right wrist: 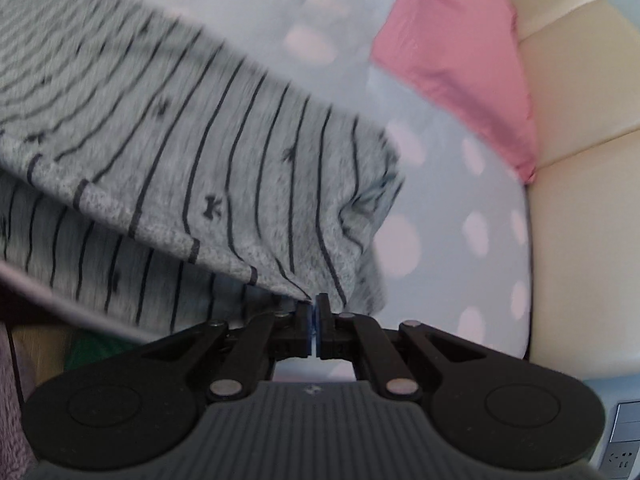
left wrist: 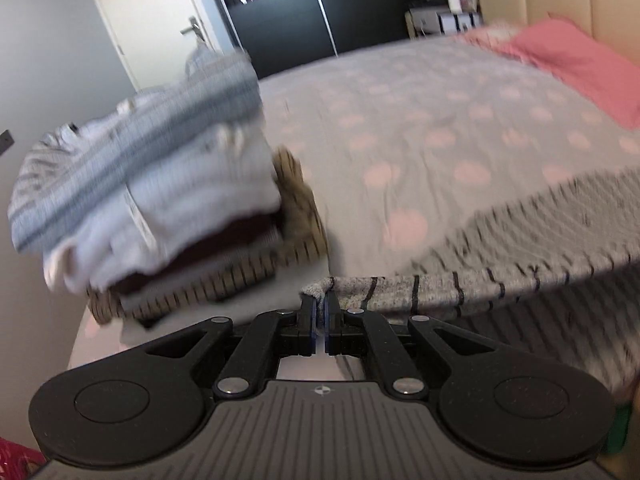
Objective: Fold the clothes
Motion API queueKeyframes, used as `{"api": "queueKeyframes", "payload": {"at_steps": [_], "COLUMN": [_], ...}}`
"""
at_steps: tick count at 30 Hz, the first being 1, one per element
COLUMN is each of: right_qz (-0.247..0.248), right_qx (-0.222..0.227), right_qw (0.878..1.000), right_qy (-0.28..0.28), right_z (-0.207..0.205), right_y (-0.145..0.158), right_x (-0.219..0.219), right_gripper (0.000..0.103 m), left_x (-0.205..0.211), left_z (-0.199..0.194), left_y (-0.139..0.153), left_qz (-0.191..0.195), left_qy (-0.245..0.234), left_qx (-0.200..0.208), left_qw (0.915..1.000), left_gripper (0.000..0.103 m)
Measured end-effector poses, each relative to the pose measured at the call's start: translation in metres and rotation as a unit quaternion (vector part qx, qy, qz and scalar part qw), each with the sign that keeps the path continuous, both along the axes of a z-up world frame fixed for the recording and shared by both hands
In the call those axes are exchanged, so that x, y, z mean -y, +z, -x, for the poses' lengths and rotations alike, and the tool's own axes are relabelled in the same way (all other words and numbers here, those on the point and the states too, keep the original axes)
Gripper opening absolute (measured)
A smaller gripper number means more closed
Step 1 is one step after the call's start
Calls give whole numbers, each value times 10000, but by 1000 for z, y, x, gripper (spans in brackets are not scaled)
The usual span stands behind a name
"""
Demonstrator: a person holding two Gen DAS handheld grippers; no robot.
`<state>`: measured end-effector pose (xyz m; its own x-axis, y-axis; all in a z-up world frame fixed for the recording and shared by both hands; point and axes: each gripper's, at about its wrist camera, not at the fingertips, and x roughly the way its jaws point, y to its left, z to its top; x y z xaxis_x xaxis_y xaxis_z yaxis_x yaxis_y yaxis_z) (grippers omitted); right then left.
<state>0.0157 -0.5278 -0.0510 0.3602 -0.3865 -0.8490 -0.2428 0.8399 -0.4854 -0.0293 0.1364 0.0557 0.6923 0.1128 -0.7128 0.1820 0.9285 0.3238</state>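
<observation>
A grey garment with thin dark stripes [left wrist: 500, 256] is stretched over the spotted bed. My left gripper [left wrist: 320, 300] is shut on one corner of its hem. My right gripper [right wrist: 314, 304] is shut on another corner of the same striped garment [right wrist: 200, 160], which hangs in a fold ahead and to the left. Both views are blurred by motion. A wicker basket [left wrist: 256, 268] at the bed's left edge holds a pile of folded clothes [left wrist: 140, 184], white and grey-striped on top.
The bed has a grey sheet with pink spots [left wrist: 400, 128] and a pink pillow [left wrist: 580, 64] by the cream padded headboard [right wrist: 580, 160]. A white door [left wrist: 152, 20] and dark wardrobe [left wrist: 288, 16] stand behind. A wall socket [right wrist: 624, 456] shows low right.
</observation>
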Motion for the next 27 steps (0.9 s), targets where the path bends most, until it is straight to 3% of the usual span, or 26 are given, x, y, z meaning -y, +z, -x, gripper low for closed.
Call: {"api": "queueKeyframes", "payload": {"at_steps": [5,9,15,20,23,27], "right_qz": [375,487,664,632,832,1255], "right_qx": [-567,-851,-1110,-1031,-802,-224], "right_qw": [9976,9951,9914,9926,9931,9892], "right_qy": [85,110,185,85,219,721], "right_z": [4,8,5,8,12,15], "right_y": [-38,-61,-80,-70,-54,-27], "right_x": [-9,-13,-19,-23,-34,-65], "right_gripper": [2,2,2,8,21,32], "left_x": [8,13,24,28,24,7], "left_z": [19,30,40,39,30,13], "left_y": [-27,-57,-103,-126,-131,-117], "left_qz": [-345,-659,-1114,-1381,-1226,-542], "left_qy": [-397,-725,-1245,-1528,-1521,-1350], "left_qx": [-508,-1074,-1898,-2362,-2613,-2776], "left_qw": [9973,9894,9675,9496,9453,9496], "left_gripper": [2,2,2,2,3,12]}}
